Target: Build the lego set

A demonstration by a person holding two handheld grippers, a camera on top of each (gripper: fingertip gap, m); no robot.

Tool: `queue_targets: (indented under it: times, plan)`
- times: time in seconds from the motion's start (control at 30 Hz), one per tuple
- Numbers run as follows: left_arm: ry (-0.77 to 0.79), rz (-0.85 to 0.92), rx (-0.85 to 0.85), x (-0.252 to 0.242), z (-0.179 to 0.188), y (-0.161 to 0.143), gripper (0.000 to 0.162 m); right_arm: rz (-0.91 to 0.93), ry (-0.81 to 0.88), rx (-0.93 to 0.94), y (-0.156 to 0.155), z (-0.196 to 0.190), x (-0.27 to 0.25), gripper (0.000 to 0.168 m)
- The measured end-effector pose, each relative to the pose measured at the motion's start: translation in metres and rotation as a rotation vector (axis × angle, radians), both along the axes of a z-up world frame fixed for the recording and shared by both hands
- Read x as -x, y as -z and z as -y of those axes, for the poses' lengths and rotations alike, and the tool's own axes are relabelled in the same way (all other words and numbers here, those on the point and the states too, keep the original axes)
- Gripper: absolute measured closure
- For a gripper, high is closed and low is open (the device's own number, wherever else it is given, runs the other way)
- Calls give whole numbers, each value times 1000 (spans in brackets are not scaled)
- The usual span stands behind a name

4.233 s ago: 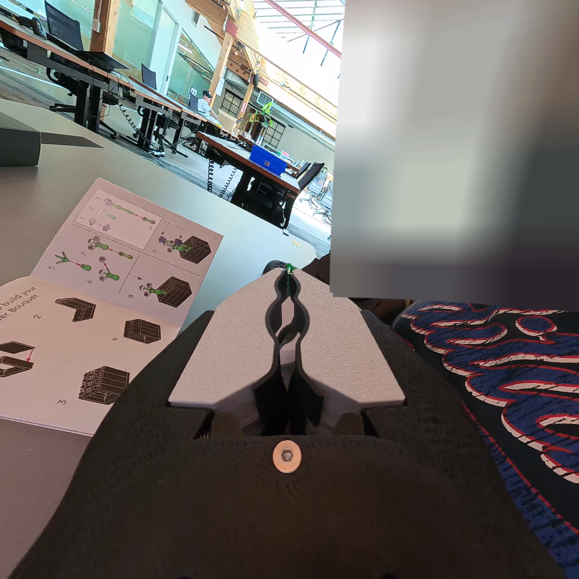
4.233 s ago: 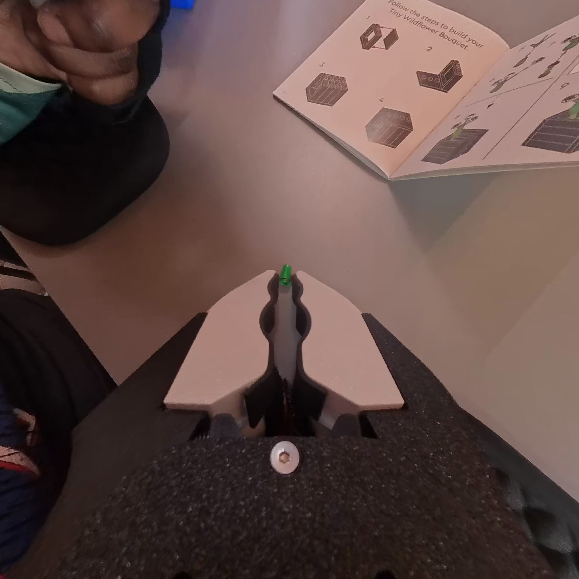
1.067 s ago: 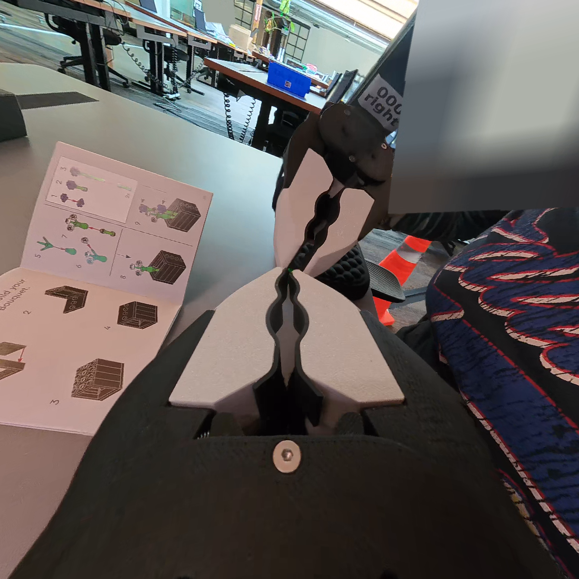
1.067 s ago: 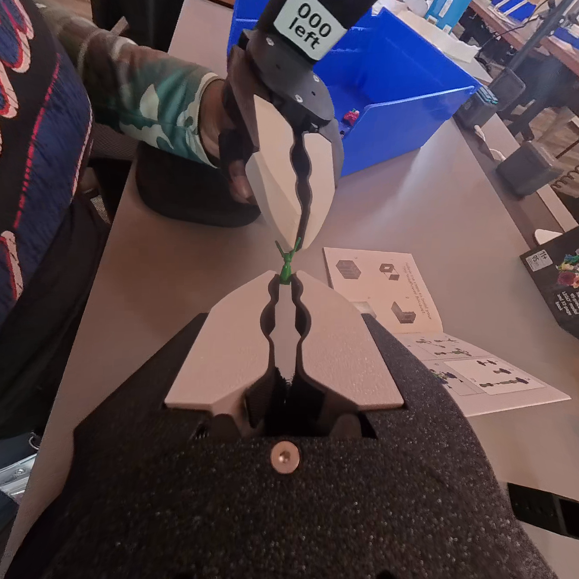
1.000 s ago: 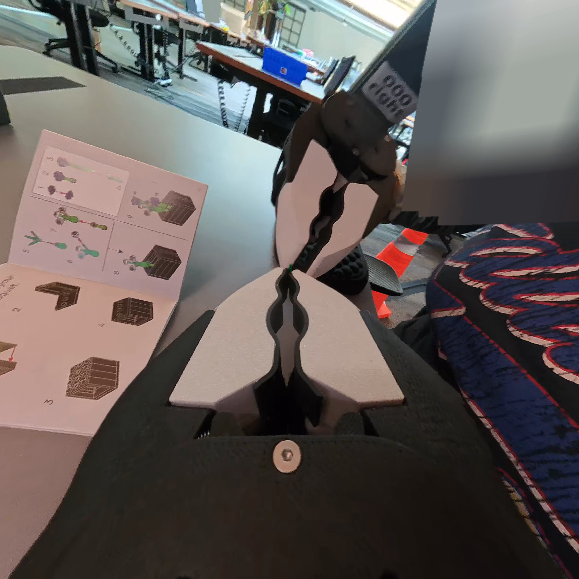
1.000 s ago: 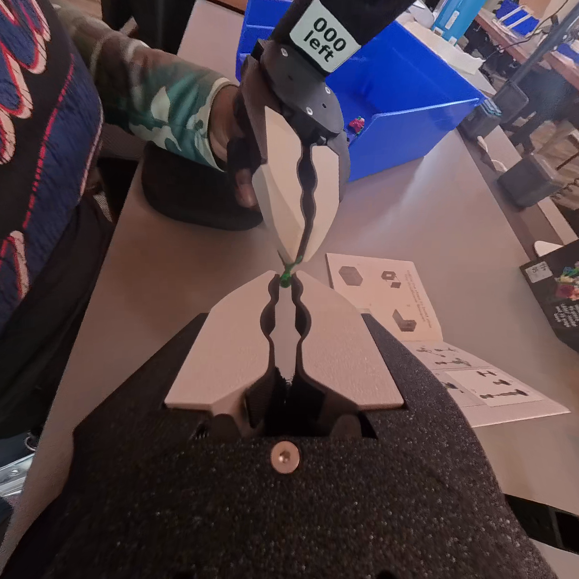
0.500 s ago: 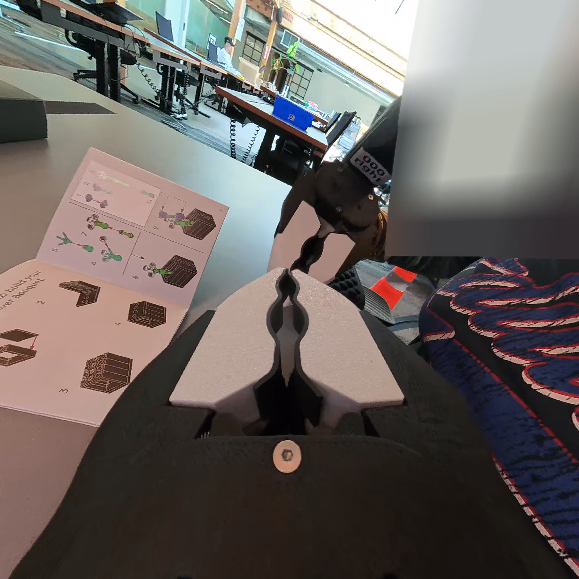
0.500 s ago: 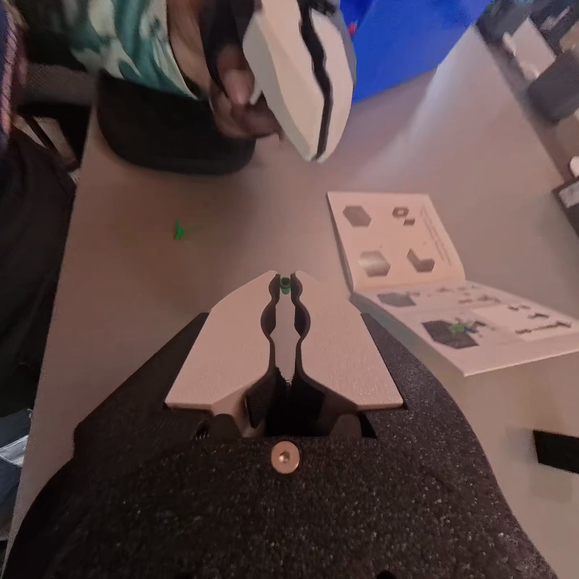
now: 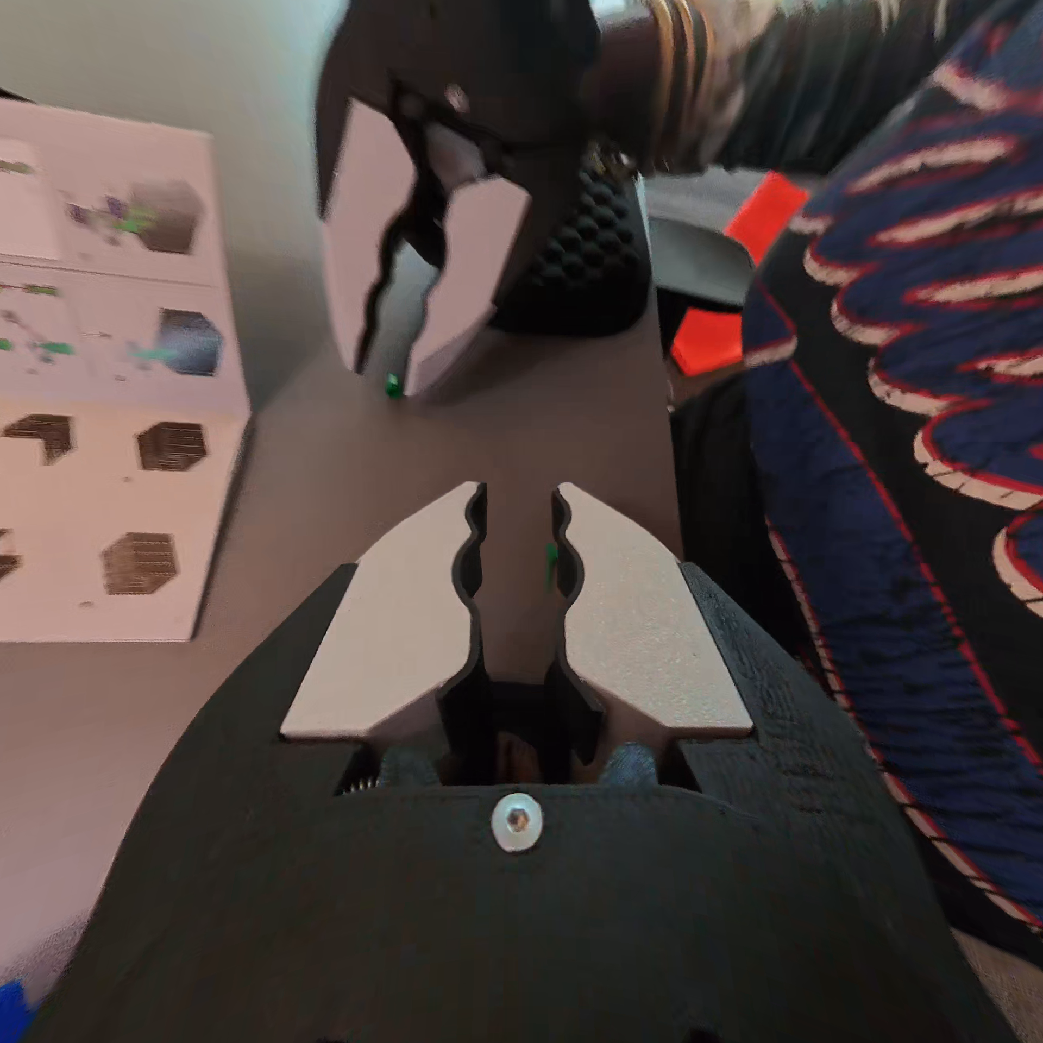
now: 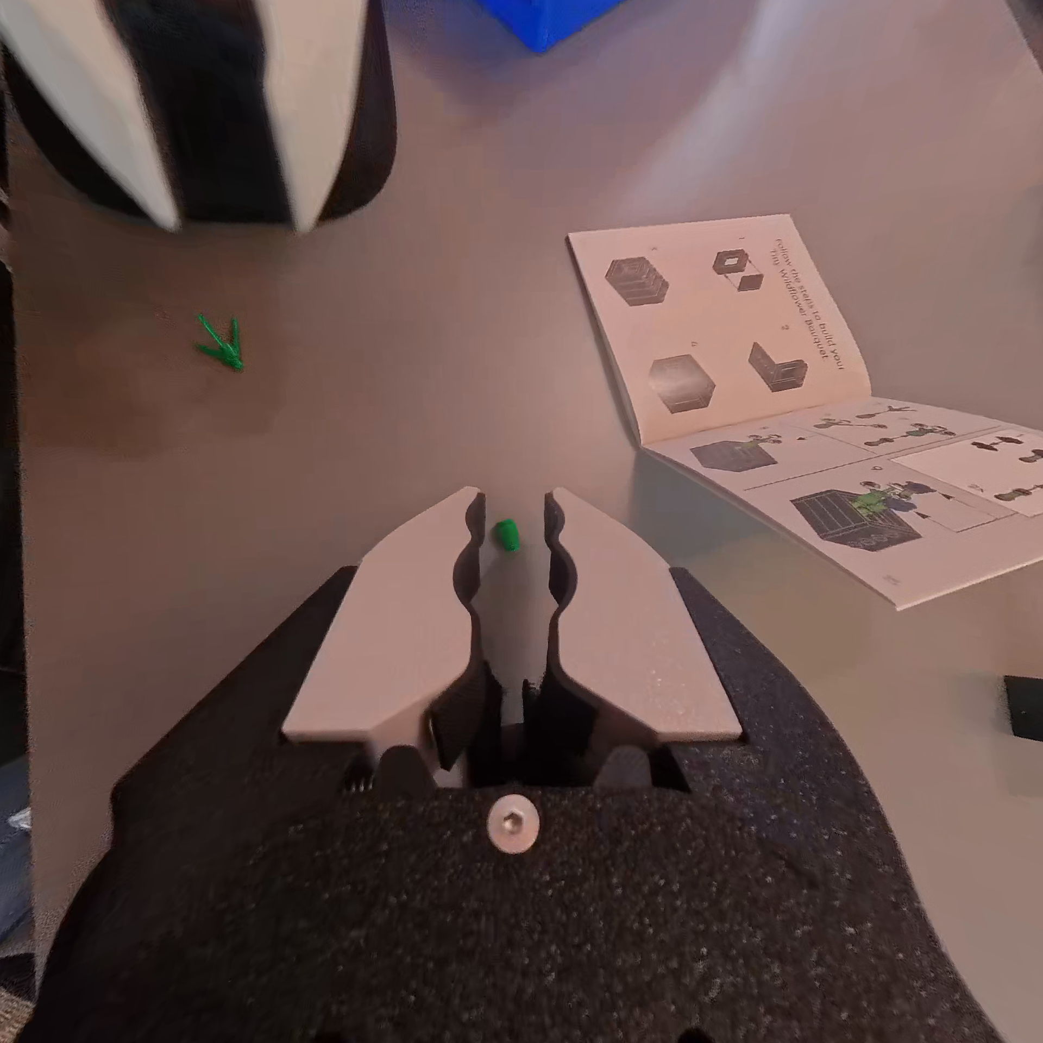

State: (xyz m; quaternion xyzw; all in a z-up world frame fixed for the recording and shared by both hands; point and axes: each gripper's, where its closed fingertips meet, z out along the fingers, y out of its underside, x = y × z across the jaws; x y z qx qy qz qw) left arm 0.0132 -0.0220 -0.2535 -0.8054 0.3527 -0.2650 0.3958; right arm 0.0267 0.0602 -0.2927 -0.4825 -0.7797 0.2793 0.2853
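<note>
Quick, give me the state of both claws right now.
Left claw: open, empty; the green stem piece lies loose on the table.
Right claw: open, gripping nothing; the small green piece sits between its fingers.

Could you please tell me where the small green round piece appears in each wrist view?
Left wrist view: small green round piece on the table, upper centre, at the right hand-held gripper tips.
Right wrist view: centre, between its open fingers.
Shared landmark: instruction booklet.

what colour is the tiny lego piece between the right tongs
Green; the small stud-like lego piece lies loose on the table, clearest in the right wrist view.
</note>
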Motion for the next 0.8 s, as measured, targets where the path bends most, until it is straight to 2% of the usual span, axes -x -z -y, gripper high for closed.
queue_targets:
  times: [0.1,0.2,0.33,0.63,0.8]
  plan:
    - [46,-107,55,-12,17,19,144,-26,16,38,-6,1,-1,145]
    - [-6,-167,119,-14,23,32,148,-45,22,48,-10,3,-4,145]
    - [-84,-234,112,-9,24,40,153,-58,32,43,-10,3,-8,145]
    - [-98,-306,146,-8,25,57,156,-79,45,70,-13,2,-13,143]
    - [-98,-273,136,-8,24,51,157,-41,31,61,-9,3,-17,142]
